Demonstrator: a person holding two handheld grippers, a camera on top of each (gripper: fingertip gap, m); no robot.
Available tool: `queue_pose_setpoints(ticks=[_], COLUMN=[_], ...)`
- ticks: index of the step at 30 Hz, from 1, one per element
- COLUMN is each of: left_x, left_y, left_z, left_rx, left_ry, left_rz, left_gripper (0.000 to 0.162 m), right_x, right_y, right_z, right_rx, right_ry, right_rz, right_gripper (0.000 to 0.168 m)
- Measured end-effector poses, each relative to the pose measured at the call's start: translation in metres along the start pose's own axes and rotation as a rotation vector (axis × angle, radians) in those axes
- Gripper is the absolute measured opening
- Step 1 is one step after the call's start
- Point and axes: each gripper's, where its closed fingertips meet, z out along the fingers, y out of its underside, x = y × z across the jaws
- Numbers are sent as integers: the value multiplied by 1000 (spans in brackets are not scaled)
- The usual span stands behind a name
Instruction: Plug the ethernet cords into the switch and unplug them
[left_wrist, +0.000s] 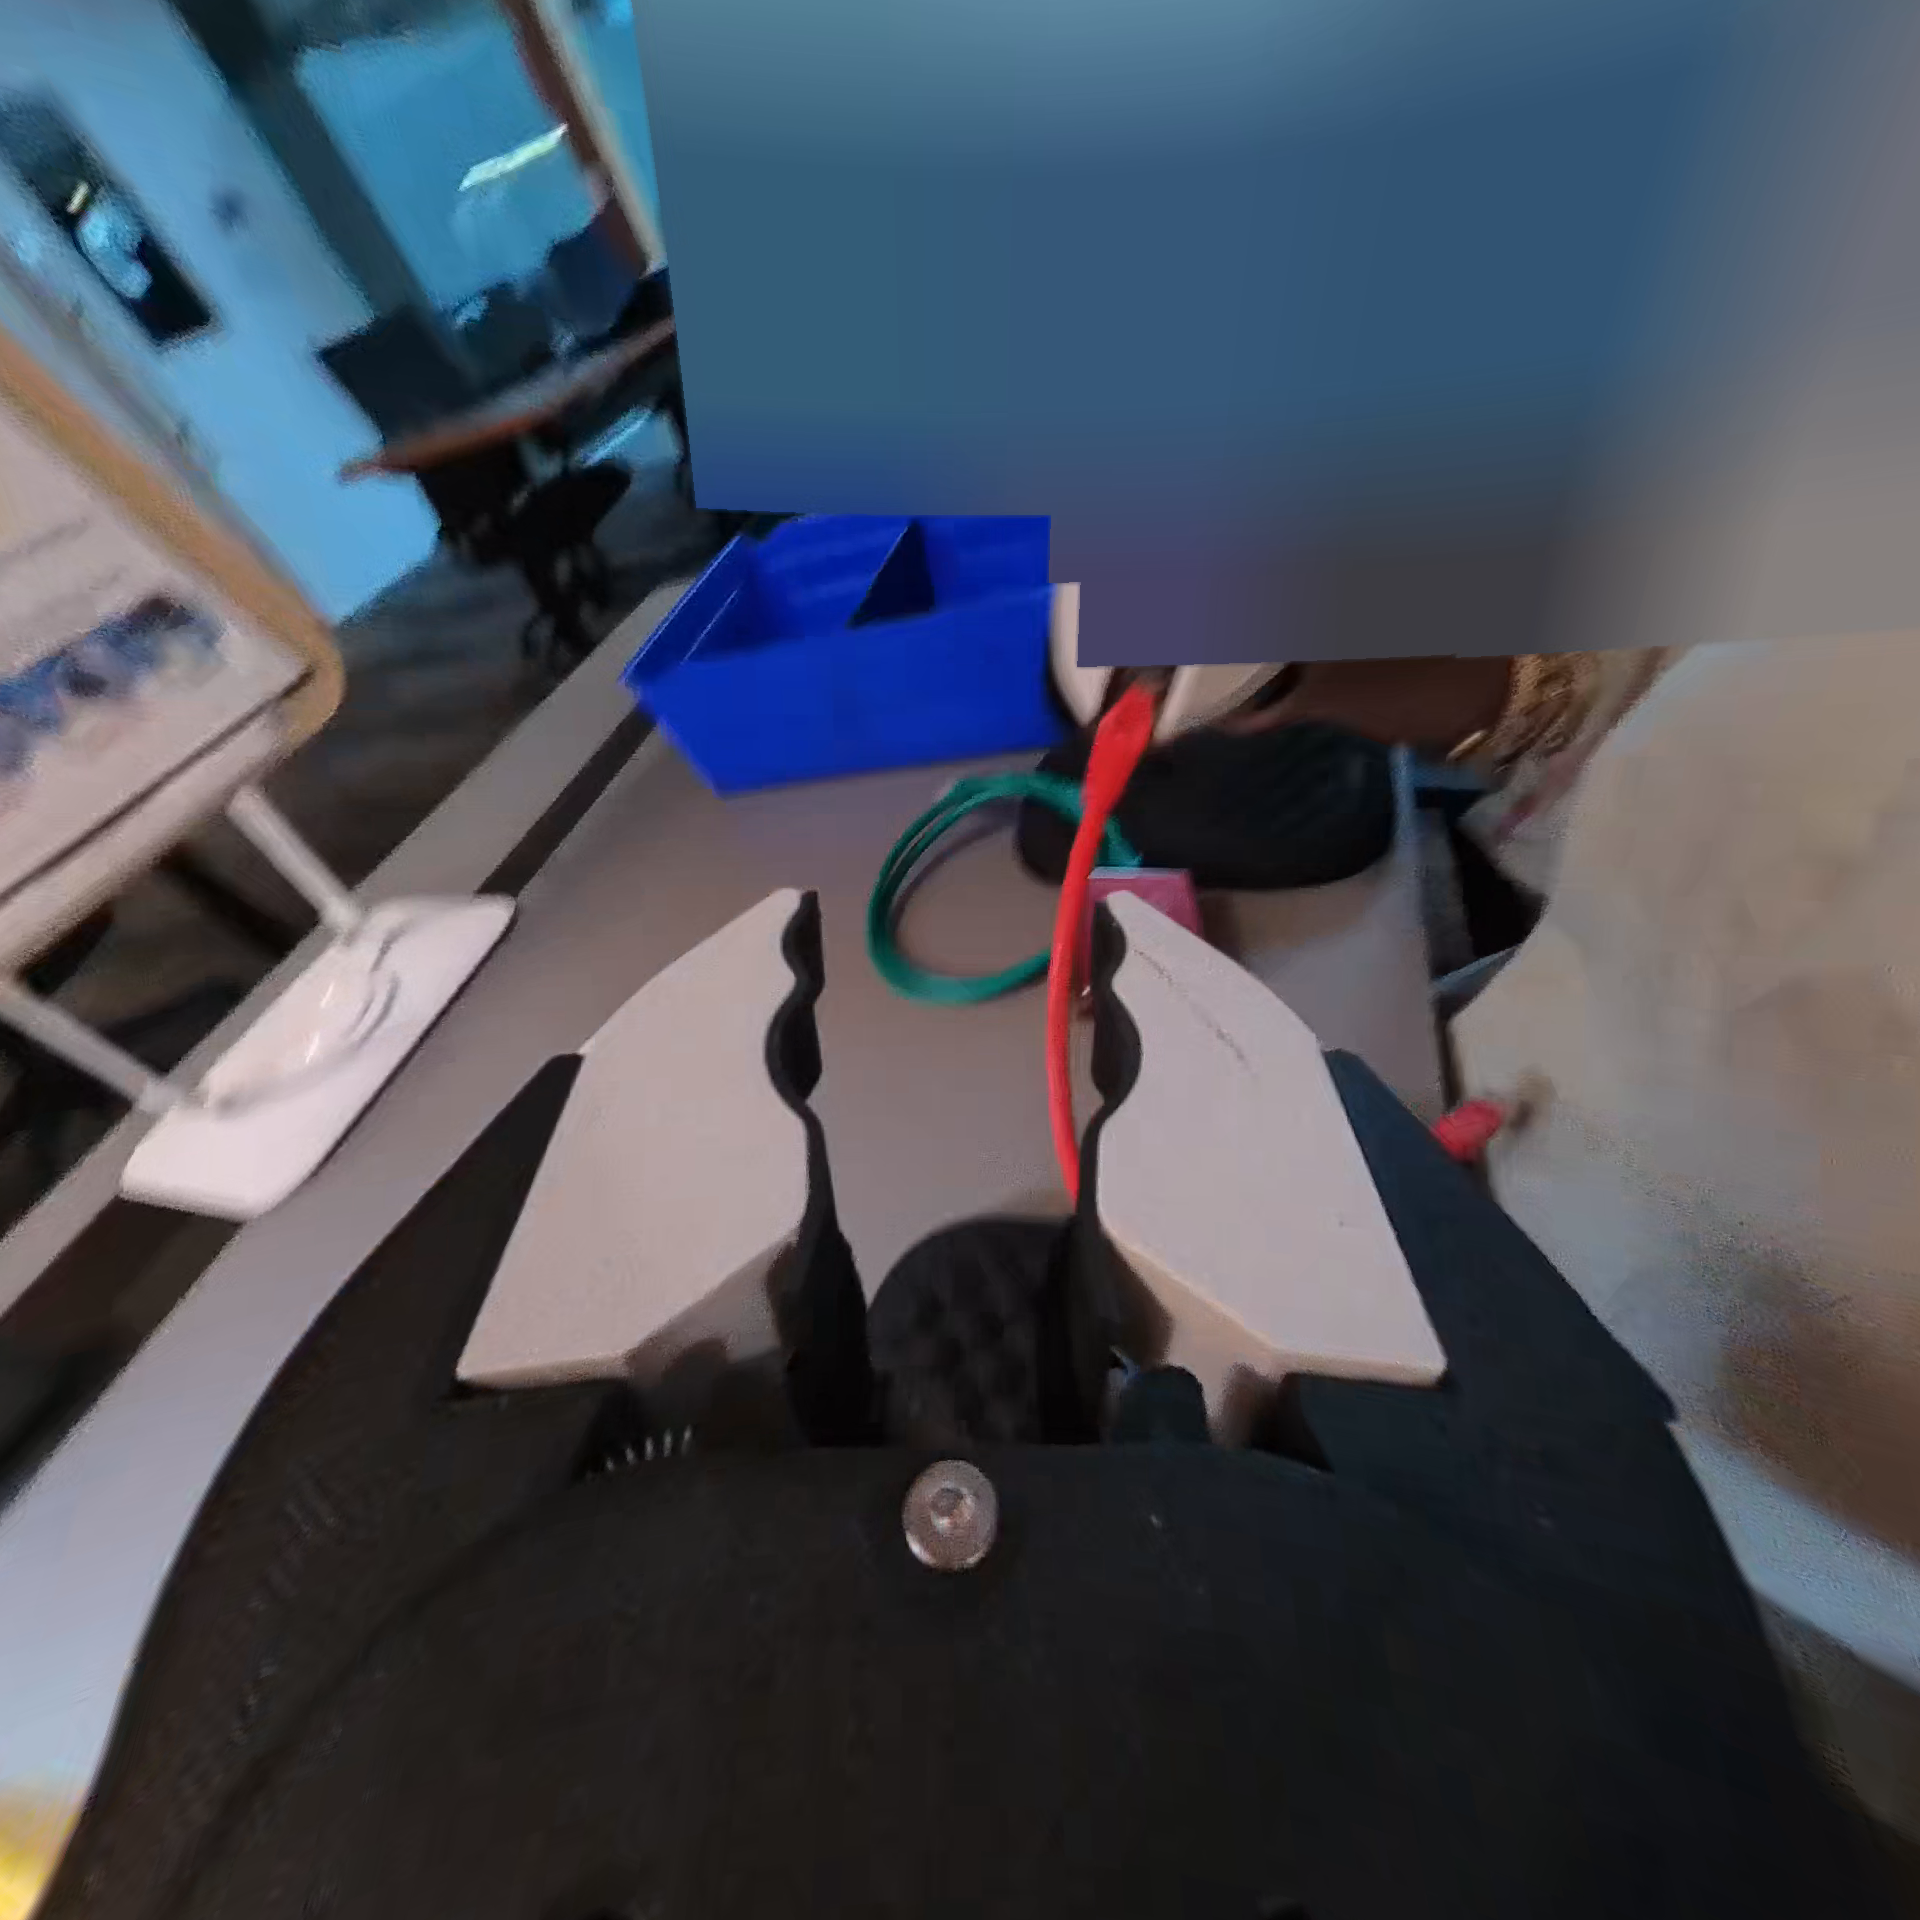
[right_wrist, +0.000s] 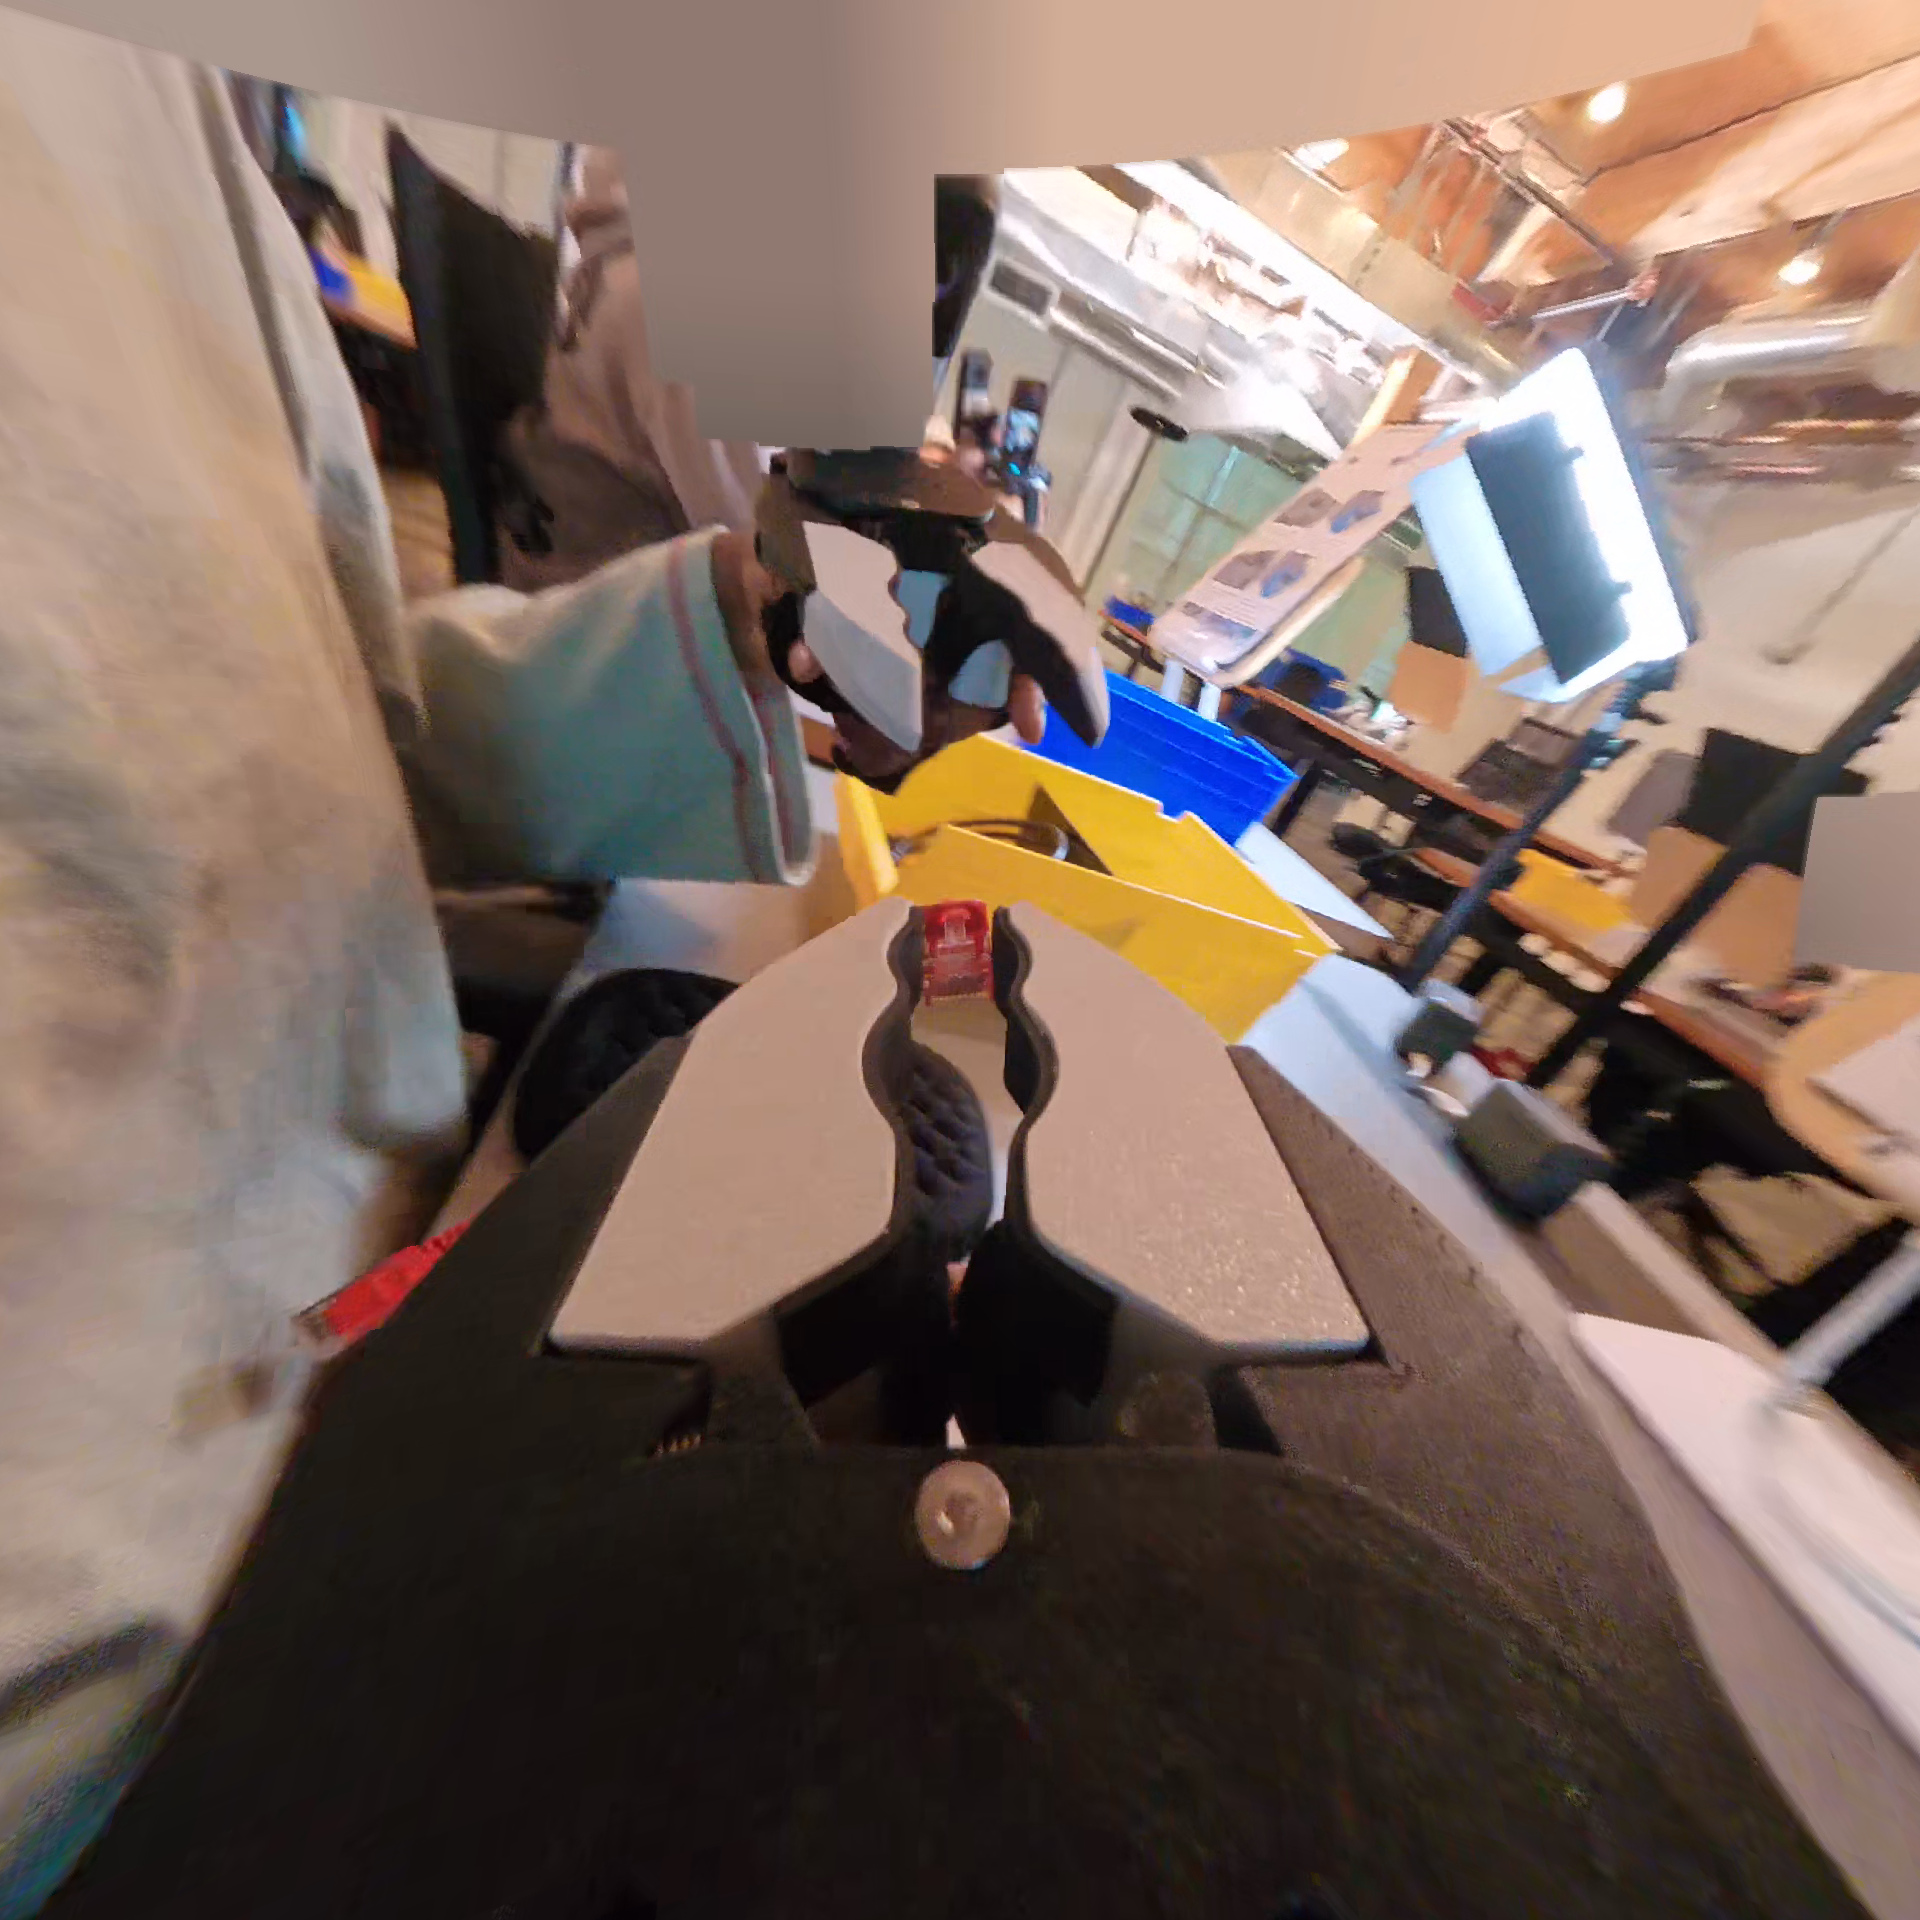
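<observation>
Left gripper (left_wrist: 956, 935): jaws apart, nothing between them, held above the grey table (left_wrist: 727, 862). Beyond its tips lies a coiled green cord (left_wrist: 914, 925), loose and unplugged; a blue bin (left_wrist: 862, 696) sits behind. The red cord (left_wrist: 1065, 997) runs up past the right finger to its plug (left_wrist: 1127, 717), which the other tool holds. Right gripper (right_wrist: 951, 935): jaws clamped on the red plug (right_wrist: 954, 954), raised near a yellow bin (right_wrist: 1091, 883). No switch is identifiable in either view. Judgement: plugging appears not begun, or one cord is just out; green cord remains.
</observation>
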Motion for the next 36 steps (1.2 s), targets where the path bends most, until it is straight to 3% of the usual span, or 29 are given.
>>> queue_pose_setpoints(ticks=[2, 7, 19, 30, 34, 36], left_x=[21, 33, 49, 51, 49, 36], left_y=[-12, 3, -6, 2, 18, 38], left_z=[19, 54, 61, 63, 62, 58], left_rx=[39, -15, 142, 98, -37, -188], left_ry=[87, 140, 259, 270, 261, 165], left_rz=[43, 75, -80, -82, -120, -81], left_gripper=[46, 30, 17, 9, 9, 9], right_x=[-3, -5, -9, -11, -14, -16], right_y=[2, -1, -7, -9, 7, 23], right_z=[1, -1, -2, -1, 2, -4], right_rx=[69, 168, 235, 249, 112, -35], right_ry=[-33, -55, -80, -89, -110, -134], right_rz=[88, 174, 189, 197, 180, 116], right_gripper=[13, 13, 12, 12, 13, 37])
